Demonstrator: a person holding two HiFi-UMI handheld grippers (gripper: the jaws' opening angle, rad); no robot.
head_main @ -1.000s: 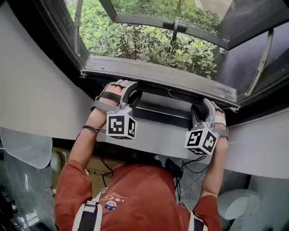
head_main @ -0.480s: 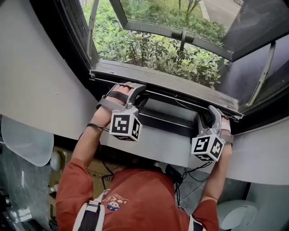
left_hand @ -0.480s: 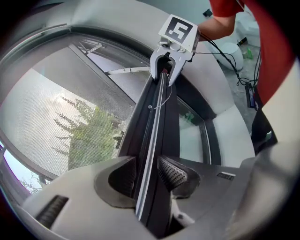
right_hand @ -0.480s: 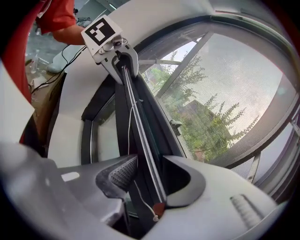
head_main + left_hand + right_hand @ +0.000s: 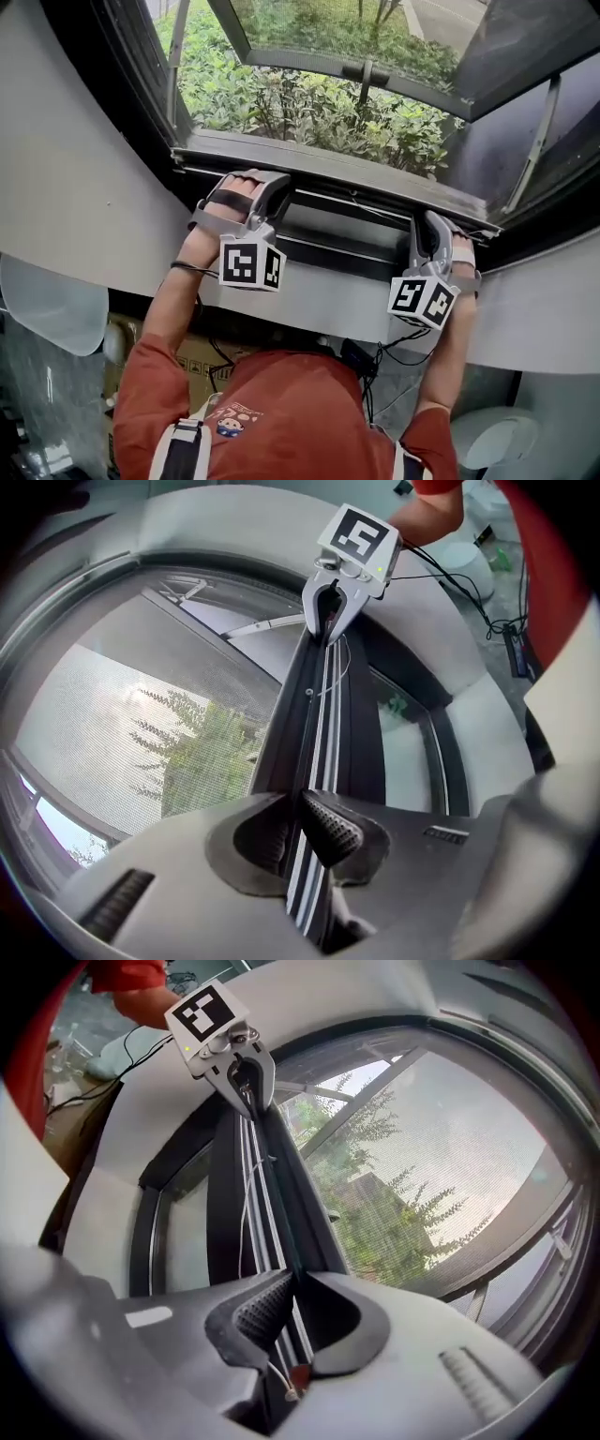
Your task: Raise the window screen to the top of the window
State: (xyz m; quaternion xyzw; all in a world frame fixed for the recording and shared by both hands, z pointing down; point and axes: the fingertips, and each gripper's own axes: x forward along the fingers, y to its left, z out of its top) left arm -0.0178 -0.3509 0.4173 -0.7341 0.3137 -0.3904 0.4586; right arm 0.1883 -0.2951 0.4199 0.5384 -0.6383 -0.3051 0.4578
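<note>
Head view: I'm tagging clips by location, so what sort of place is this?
Probably a room indoors, at an open window. A window screen sits in a white wall, leafy shrubs grow outside beyond it, and a cardboard box stands inside, below.

No readable text (the cardboard box [image 5: 199,354] print is too small).

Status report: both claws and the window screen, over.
Left claw and right claw just closed, both clamped on screen's bottom bar. Bar low by the sill. No obstruction seen above.
</note>
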